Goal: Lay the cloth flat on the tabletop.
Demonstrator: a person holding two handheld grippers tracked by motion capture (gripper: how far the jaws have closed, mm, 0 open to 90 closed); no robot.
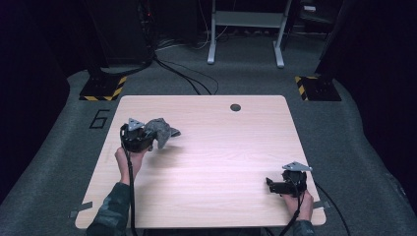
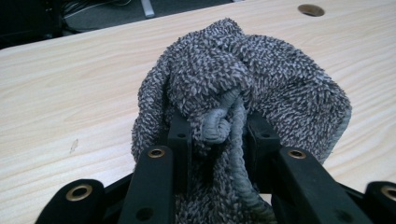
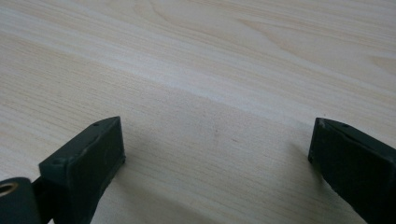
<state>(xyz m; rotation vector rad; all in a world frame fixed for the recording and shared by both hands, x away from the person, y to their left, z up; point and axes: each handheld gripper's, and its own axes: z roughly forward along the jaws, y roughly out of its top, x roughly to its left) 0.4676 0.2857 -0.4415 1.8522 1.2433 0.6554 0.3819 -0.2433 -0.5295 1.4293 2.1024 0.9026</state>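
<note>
Left gripper (image 2: 215, 128): jaws clamped on bunched grey terry-cloth towel (image 2: 243, 88), pinching thick hemmed edge plus fold. Towel at table's left side, lifted, bulk hanging forward of jaws (contact with light wooden table (image 1: 216, 162) unclear).

Risk: grip sits on rolled hem only; loose pile could slide out if swung or tugged. Hanging end may drag, snag on tabletop, unfold unevenly.

Right gripper (image 3: 217, 140): jaws spread wide, nothing between, low over bare wood near table's front right corner, well apart from towel. Risk: long reach across, possible clash with left gripper.
</note>
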